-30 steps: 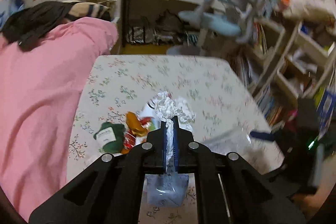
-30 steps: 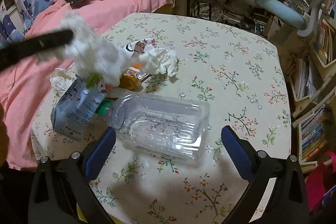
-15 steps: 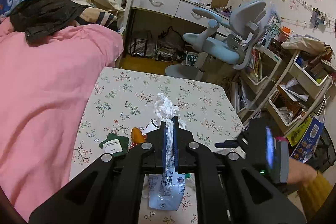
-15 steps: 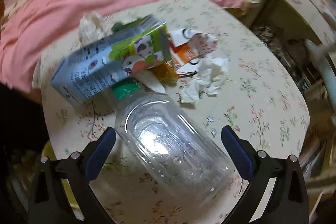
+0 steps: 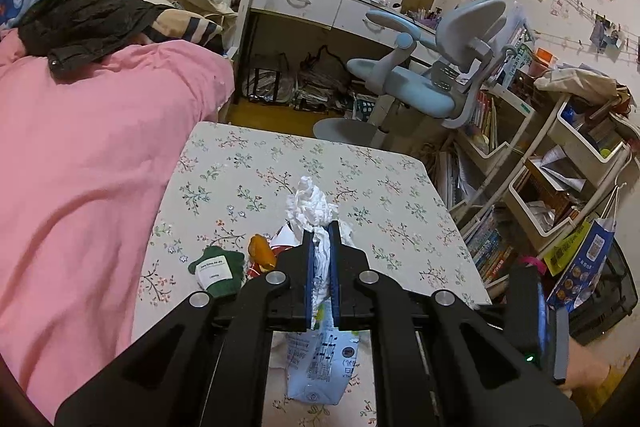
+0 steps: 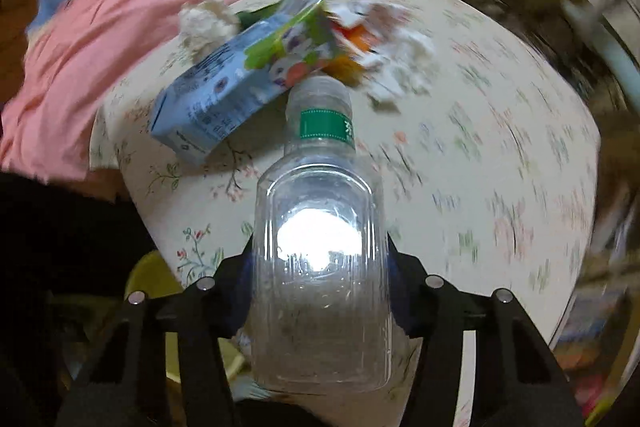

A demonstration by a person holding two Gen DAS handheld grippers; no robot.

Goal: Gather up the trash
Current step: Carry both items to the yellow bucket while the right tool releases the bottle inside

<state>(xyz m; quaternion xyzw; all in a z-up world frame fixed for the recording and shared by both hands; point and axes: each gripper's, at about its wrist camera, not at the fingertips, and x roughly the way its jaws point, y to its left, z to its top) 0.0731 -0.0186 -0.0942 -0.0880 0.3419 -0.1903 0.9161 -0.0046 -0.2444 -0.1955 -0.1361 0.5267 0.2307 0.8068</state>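
A: The right wrist view alone shows the right tool [image 6: 320,287], jaws just closed onto the clear bottle [image 6: 320,267]; a blue carton [image 6: 240,83] lies past its neck.

B: Left tool [image 5: 322,275] stays clamped on white tissue [image 5: 310,203]; beyond lie the green wrapper [image 5: 218,271], floral surface [image 5: 248,163], pink bed [image 5: 80,167].

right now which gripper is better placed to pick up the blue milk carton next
Neither is free. The left gripper is shut on a white tissue; the right gripper has just closed around the clear bottle. The carton lies nearest the left.
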